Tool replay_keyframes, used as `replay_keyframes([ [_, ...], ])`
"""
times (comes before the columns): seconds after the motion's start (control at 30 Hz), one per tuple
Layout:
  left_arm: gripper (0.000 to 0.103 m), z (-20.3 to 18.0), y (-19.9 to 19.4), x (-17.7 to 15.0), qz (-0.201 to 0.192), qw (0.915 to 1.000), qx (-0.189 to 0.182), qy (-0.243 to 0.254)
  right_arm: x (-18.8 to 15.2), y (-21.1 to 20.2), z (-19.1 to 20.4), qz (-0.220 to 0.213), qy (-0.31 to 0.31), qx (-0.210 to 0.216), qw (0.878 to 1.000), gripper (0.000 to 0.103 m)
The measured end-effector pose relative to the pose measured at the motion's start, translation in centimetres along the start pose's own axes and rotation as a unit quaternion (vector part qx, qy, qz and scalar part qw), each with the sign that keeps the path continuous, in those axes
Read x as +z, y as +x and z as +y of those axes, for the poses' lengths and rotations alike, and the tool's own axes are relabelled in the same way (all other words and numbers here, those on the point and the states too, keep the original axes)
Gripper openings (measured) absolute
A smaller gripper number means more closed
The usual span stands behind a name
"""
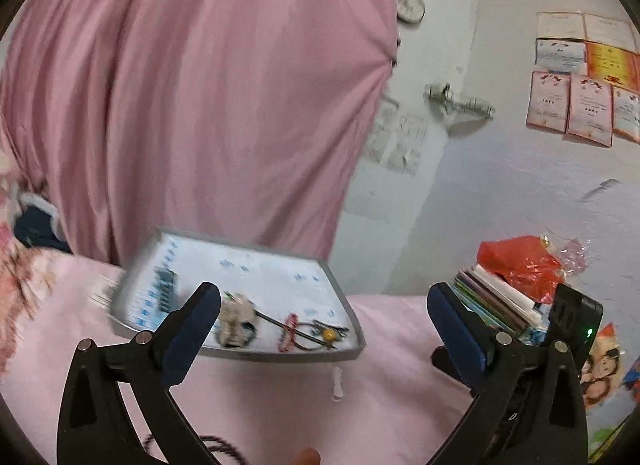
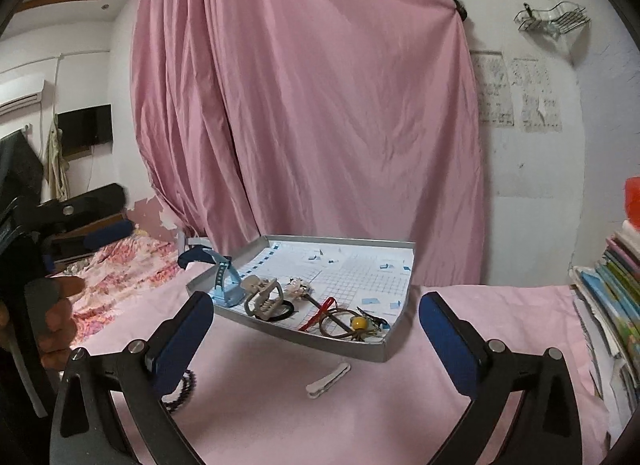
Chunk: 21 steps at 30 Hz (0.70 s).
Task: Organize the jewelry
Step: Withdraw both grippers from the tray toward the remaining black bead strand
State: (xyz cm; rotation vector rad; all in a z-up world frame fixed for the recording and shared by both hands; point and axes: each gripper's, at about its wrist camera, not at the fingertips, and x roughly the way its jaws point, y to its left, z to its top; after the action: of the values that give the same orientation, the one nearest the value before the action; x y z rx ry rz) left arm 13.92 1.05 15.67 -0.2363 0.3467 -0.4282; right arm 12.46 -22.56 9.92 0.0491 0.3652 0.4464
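Observation:
A shallow grey tray (image 2: pixel 344 347) lined with gridded paper sits on a pink cloth. In it lie a light blue watch (image 2: pixel 225 281), a beige watch (image 2: pixel 262 297), a black ring (image 2: pixel 287 310), a red clip (image 2: pixel 320 313) and a brown cord with a yellow bead (image 2: pixel 359 322). Nearer, on the cloth, are a white hair clip (image 2: pixel 328 381) and a black beaded bracelet (image 2: pixel 185 388), half hidden by a finger. My right gripper (image 2: pixel 316 299) stands open and holds nothing, just short of the tray. The left wrist view is blurred. My left gripper (image 1: pixel 323 291) is open over the tray's (image 1: pixel 280 355) near edge, above the white hair clip (image 1: pixel 337 383).
A stack of books (image 2: pixel 616 297) lines the right side, with a red plastic bag (image 1: pixel 516 265) on top. A pink curtain (image 2: pixel 320 105) hangs behind the tray. Floral bedding (image 2: pixel 120 265) lies to the left. A hand (image 2: pixel 60 305) grips a handle at the far left.

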Motion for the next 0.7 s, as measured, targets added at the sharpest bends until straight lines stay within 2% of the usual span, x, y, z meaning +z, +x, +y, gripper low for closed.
replay_keyframes([
  [0.1, 0.101, -1.0, -3.1, -1.1, -0.043, 0.9983, 0.018, 0.035, -0.4, -1.4, 0.7, -0.012, -0.006, -0.009, 1.0, 0.103],
  [0.2, 0.101, -1.7, -5.3, -2.7, -0.066, 0.9944, 0.052, 0.065, -1.0, -2.4, 1.3, -0.024, -0.011, -0.022, 0.999, 0.103],
  [0.37, 0.101, -1.9, -7.1, -6.2, -0.078, 0.9863, 0.112, 0.093, -2.5, -3.2, 1.8, -0.014, -0.012, -0.026, 0.999, 0.103],
  [0.53, 0.101, -1.1, -6.6, -11.2, -0.024, 0.9796, 0.16, 0.12, -4.8, -2.7, 1.8, 0.016, -0.007, -0.022, 1.0, 0.103],
  [0.7, 0.101, 1.2, -5.8, -15.6, 0.055, 0.9795, 0.168, 0.096, -7.0, -1.4, 1.7, 0.061, 0.004, -0.023, 0.998, 0.103],
])
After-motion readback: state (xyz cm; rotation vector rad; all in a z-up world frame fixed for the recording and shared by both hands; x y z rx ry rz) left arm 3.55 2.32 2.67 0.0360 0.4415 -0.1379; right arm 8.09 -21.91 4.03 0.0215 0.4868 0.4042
